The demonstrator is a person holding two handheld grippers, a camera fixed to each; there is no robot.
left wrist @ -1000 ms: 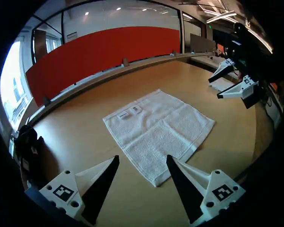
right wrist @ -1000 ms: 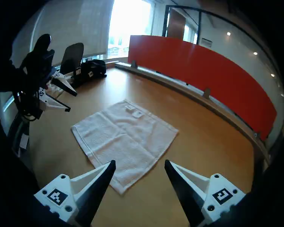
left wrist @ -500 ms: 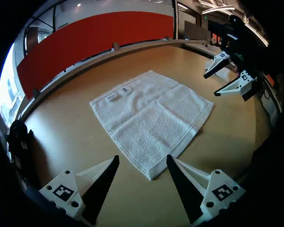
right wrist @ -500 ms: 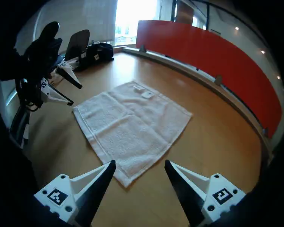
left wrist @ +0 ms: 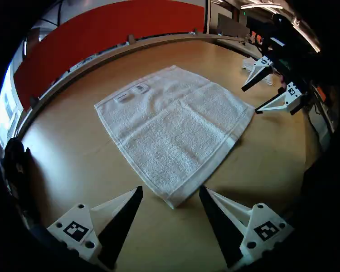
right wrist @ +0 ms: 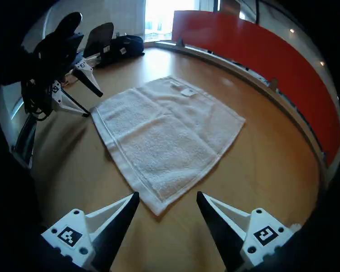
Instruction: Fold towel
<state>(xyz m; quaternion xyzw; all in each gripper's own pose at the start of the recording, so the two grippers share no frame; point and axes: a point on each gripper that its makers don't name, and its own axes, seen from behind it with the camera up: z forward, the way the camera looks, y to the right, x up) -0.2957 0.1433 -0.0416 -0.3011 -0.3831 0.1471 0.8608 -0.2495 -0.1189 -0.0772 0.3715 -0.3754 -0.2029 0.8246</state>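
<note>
Your left gripper [left wrist: 170,187] has its jaws spread wide, gripping nothing. One corner of the white towel [left wrist: 174,122], lying flat on the wooden table [left wrist: 70,149], shows right between its fingers. Your right gripper [right wrist: 167,193] is just as wide and empty, with the neighbouring corner between its fingers (from the left gripper view it sits off to the right, just beside that corner). Two small tags [left wrist: 133,92] lie at the towel's far edge.
</note>
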